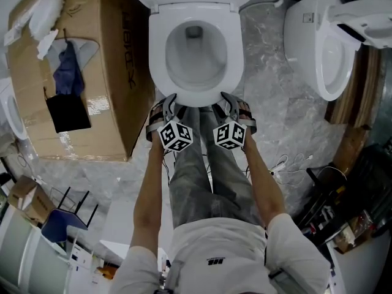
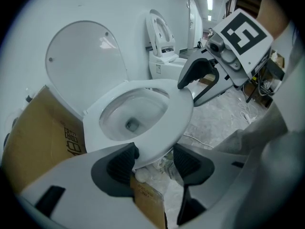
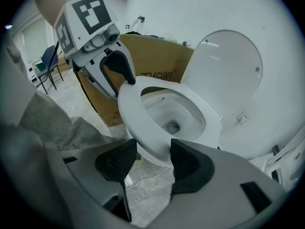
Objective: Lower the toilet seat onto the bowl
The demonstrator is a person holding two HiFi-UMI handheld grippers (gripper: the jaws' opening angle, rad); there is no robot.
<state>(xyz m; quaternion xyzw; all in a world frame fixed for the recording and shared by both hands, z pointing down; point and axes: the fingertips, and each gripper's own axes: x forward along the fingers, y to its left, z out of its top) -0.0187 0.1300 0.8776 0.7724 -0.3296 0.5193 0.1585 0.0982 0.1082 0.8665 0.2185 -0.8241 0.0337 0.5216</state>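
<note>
Both left gripper [image 2: 155, 154] and right gripper [image 3: 151, 151] straddle the toilet seat [image 2: 181, 113] at its front rim, fingers [image 2: 125, 162] released.

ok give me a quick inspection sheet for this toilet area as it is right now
surface: grey marbled floor, bare around the toilet's base.
job's things: toilet seat lowered over the bowl; lid upright behind it; whether the seat rests fully cannot be told.
clutter: cardboard box beside the toilet, a blue cloth on top.
grippers: left gripper open, the seat's front rim between its jaws; right gripper open, the same rim between its jaws.
cables: white cable loose on the floor beside the person's leg.
surroundings: second toilet on the far side from the box; chair below the box in the head view.
</note>
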